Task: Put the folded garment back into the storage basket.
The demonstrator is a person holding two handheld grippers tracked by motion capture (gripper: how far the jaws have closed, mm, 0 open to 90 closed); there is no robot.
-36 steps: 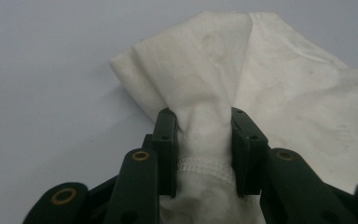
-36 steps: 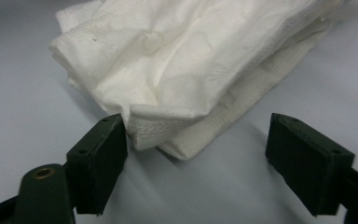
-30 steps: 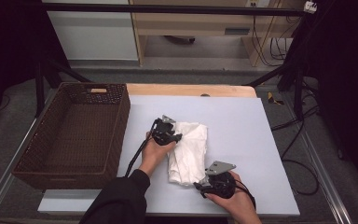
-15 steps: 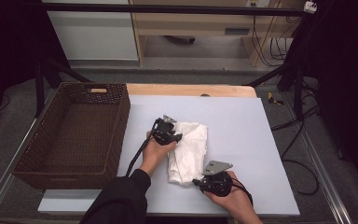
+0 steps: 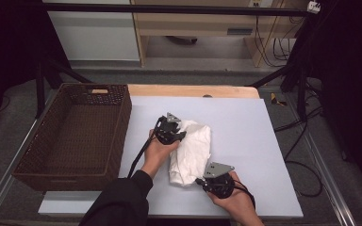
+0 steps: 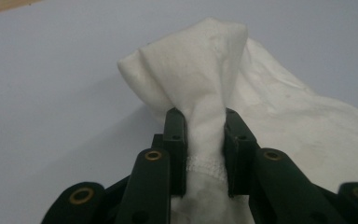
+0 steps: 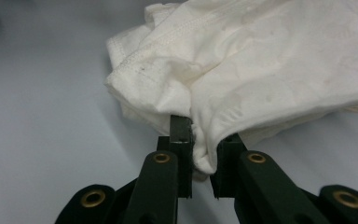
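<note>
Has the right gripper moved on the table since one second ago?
No. In the high view the right gripper stays at the white cloth's near end, equally close to the table's near edge.

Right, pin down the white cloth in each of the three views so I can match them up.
High view: the white cloth lies bunched mid-table on the pale blue mat, between the left gripper and the right gripper.
Left gripper view: a pinched fold rises between the jaws.
Right gripper view: it spreads across the upper right, an edge caught in the jaws.
Shared landmark: the mat.
</note>
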